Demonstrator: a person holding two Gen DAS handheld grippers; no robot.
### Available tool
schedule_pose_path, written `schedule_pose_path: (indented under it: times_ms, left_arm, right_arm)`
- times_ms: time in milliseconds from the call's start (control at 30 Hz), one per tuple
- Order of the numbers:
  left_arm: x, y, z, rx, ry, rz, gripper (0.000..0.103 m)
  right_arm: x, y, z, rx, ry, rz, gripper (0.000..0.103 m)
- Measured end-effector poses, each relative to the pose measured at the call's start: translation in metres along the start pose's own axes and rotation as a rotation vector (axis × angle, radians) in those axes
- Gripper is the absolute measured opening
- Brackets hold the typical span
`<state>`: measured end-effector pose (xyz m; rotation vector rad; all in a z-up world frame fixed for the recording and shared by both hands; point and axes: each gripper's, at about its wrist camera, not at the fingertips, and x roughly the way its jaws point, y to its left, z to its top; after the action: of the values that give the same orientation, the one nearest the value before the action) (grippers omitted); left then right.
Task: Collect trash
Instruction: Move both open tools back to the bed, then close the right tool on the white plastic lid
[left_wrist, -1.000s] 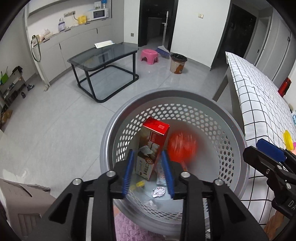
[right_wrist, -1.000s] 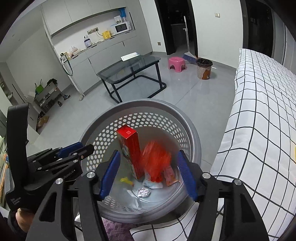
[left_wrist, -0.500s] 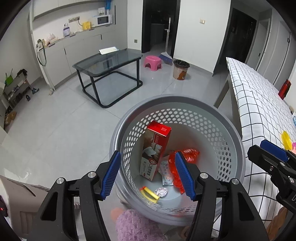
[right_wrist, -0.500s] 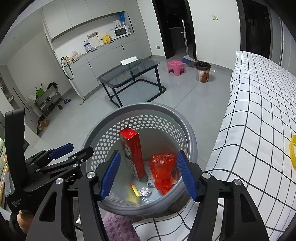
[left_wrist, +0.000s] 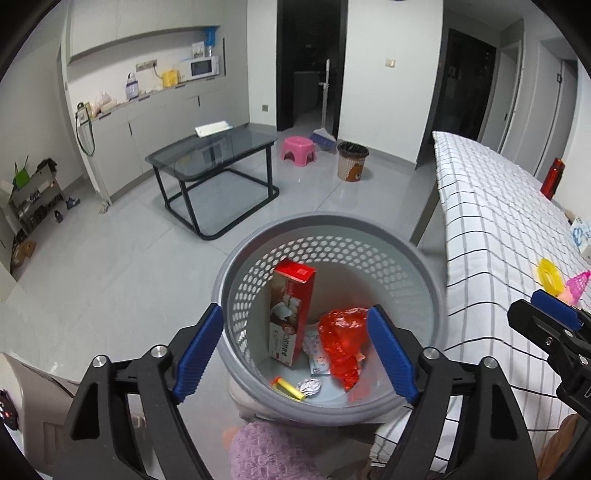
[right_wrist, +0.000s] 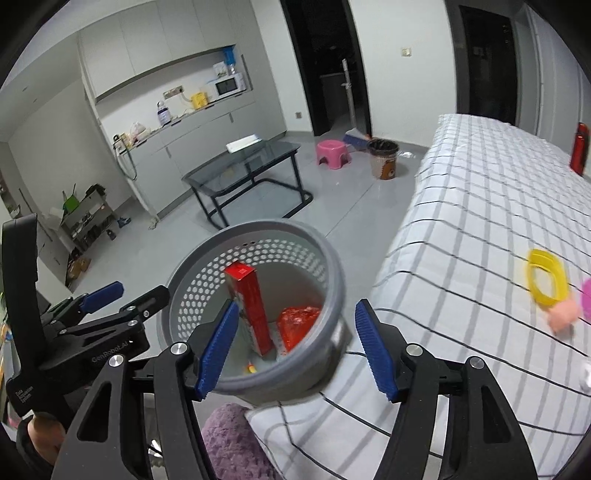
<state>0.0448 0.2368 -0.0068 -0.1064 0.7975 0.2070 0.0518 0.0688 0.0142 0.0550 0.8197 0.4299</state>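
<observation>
- Over the grey perforated bin, the left tongs are spreading wide and grip nothing; only the bin's inside shows between the blue pads.
- The right tongs are about half open and widening a little, also bare, with the bin's near rim showing between the pads.
- Trash already sits in the bin: a tall red box leaning on the wall, a crumpled red bag beside it, a small yellow piece and a foil ball on the bottom.
- More things lie well apart on the checked worktop: a yellow ring and a pink item beside it; whether these count as trash I cannot tell.
- Risk, as I judge it: the bin stands right against the worktop's hanging cloth, so a careless swing of either tongs towards the ring could knock the rim and tip the leaning box.
- The ring looks thin and flat; half-open tongs might slide off it or pinch the cloth instead.
- The right view is blurred at the worktop's edge, so aiming there is uncertain.
- Around it, a pale grey tiled floor, a glass table, a pink stool, a small wicker bin, and a back counter with a microwave.
</observation>
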Motion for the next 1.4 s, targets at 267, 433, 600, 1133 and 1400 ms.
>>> schedule_pose_path:
  times_ms: [267,433,600,1133,1400]
  left_arm:
    - [-0.019,-0.045,-0.004,0.051,-0.036,-0.059,0.087]
    - [-0.023,-0.088,-0.008,0.091,-0.04,-0.121,0.091]
    - [-0.025,-0.133,-0.009,0.146,-0.041,-0.184,0.093]
    - [-0.01,-0.248,-0.016,0.302,-0.006,-0.292,0.095]
    - [0.003,-0.277,-0.015,0.334,0.013,-0.289,0.095]
  right_arm:
    - [-0.043,-0.042,-0.022,0.04,-0.054,-0.08,0.069]
    - [-0.073,-0.087,-0.044,0.099,-0.072,-0.156,0.069]
    - [-0.1,-0.137,-0.064,0.178,-0.078,-0.26,0.069]
    - [-0.111,-0.254,-0.093,0.352,0.03,-0.424,0.069]
    - [-0.079,-0.27,-0.081,0.316,0.097,-0.425,0.069]
